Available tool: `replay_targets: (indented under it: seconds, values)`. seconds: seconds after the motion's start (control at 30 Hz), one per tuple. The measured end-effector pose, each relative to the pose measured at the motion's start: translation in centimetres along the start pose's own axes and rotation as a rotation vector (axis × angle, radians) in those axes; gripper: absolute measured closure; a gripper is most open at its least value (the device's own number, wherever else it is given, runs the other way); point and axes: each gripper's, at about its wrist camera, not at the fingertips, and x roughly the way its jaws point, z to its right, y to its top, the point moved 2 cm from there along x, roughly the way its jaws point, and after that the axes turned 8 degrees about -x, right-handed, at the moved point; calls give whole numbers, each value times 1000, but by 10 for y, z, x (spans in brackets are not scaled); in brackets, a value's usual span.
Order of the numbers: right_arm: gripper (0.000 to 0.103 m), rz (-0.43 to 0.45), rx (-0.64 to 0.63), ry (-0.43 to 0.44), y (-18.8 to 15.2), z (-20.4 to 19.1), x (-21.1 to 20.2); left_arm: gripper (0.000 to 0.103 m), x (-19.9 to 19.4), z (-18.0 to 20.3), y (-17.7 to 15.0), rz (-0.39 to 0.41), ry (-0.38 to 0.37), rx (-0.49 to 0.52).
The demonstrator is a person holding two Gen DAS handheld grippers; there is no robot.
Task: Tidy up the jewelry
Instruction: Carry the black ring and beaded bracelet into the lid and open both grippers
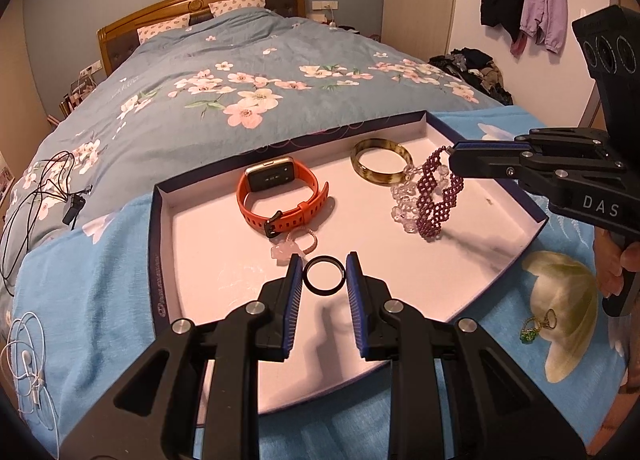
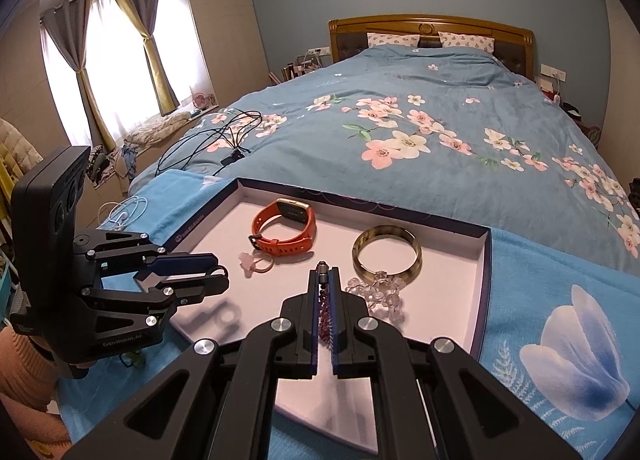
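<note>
My left gripper (image 1: 324,263) is shut on a black ring (image 1: 325,292) and holds it just above the white-lined tray (image 1: 224,227). My right gripper (image 2: 325,274) is shut on a purple beaded bracelet (image 2: 326,316), which dangles over the tray's right part (image 1: 434,199). In the tray lie an orange watch (image 1: 256,215), an amber bangle (image 1: 380,179), a clear crystal bracelet (image 1: 402,199) and a pink ring with a flower charm (image 1: 298,244). The right wrist view shows the left gripper (image 2: 222,272) at the tray's left edge.
The tray rests on a light blue towel (image 1: 100,280) at the foot of a flowered bed. A small green and gold piece (image 1: 538,326) lies on the towel right of the tray. Black cables (image 1: 44,187) and white earphones (image 1: 28,364) lie to the left.
</note>
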Motion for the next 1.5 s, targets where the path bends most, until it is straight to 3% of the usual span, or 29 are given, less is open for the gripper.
replay_targets:
  seconds: [1.0, 1.2, 1.3, 1.5]
  values:
    - [96, -27, 51, -83, -2, 25, 21, 80, 44, -11, 15, -86, 14, -64]
    - [92, -9, 52, -85, -5, 24, 11, 76, 23, -16, 18, -25, 3, -85]
    - [83, 0, 46, -81, -7, 19, 4, 73, 7, -20, 17, 9, 8, -91]
    - [80, 24, 27, -64, -13, 8, -16, 69, -35, -27, 3, 75, -2, -105]
